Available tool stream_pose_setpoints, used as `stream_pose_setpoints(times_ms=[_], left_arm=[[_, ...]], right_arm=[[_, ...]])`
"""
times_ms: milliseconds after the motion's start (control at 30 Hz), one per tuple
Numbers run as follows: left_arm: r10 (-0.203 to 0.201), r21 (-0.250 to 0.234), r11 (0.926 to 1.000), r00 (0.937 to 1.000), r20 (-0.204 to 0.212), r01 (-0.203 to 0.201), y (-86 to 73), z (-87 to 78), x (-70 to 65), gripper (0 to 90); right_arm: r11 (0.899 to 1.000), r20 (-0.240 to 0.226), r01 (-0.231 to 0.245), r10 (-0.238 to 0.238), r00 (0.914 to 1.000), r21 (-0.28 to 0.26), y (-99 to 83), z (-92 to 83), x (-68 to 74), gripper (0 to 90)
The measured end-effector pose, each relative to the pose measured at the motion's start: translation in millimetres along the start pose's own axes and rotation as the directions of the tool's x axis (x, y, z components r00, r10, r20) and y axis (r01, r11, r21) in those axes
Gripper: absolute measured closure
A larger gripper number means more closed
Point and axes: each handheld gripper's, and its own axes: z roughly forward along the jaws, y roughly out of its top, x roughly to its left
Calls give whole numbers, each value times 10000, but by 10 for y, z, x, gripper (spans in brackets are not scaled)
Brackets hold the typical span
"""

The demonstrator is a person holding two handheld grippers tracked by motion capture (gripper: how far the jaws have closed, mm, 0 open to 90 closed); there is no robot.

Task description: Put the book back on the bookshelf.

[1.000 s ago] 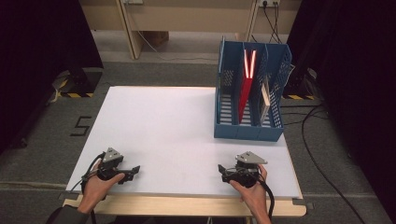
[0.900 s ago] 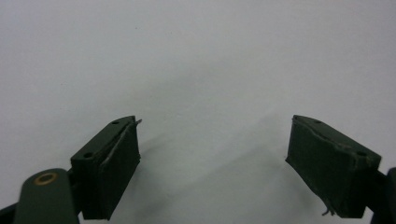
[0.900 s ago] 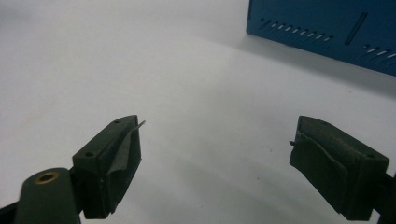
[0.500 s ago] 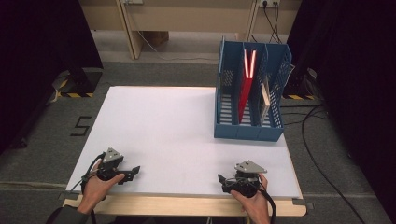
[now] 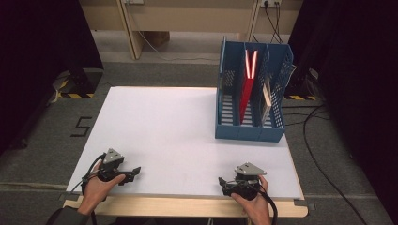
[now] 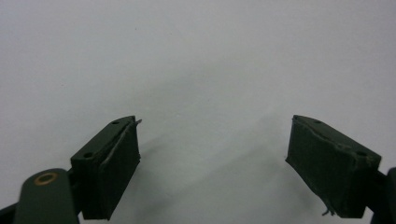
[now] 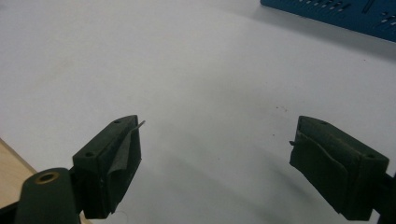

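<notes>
1. File rack (image 5: 251, 119), blue with three upright slots, stands on the white counter (image 5: 178, 136), ahead of the right claw (image 5: 224, 183) and well apart from it; from the left claw (image 5: 133, 172) it lies far ahead and across to that claw's right.
2. Red folder (image 5: 246, 91) leans in the rack's middle slot, its top edge brightly lit; a pale, thin item (image 5: 266, 96) stands in the slot on the far side of it from the left claw, too small to identify.
3. Left claw, held in the person's left hand (image 5: 96, 185), rests at the counter's near edge with its tips pointing across toward the right claw. In the left gripper view the jaws stand wide apart, with bare white counter (image 6: 201, 70) between the pads (image 6: 119, 172) and no object in them.
4. Right claw, held in the right hand (image 5: 253, 201), sits at the near edge with its tips turned toward the left claw. In the right gripper view its jaws are likewise spread wide and grip nothing; the pads (image 7: 116, 170) hover over the counter surface.
5. Rack base (image 7: 336, 11) appears in the right gripper view as a blue perforated strip at the upper right, well beyond the jaws.
6. Wooden counter edge (image 7: 11, 163) shows beside the right claw's left-hand jaw in that view.
</notes>
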Motion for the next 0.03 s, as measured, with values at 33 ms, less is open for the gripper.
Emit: stream_pose_setpoints(times_ms=[33], left_arm=[[1, 0, 10000, 10000, -3, -1, 0, -1, 0, 160]], right_arm=[[10000, 27, 22, -22, 10000, -2, 0, 3, -3, 162]])
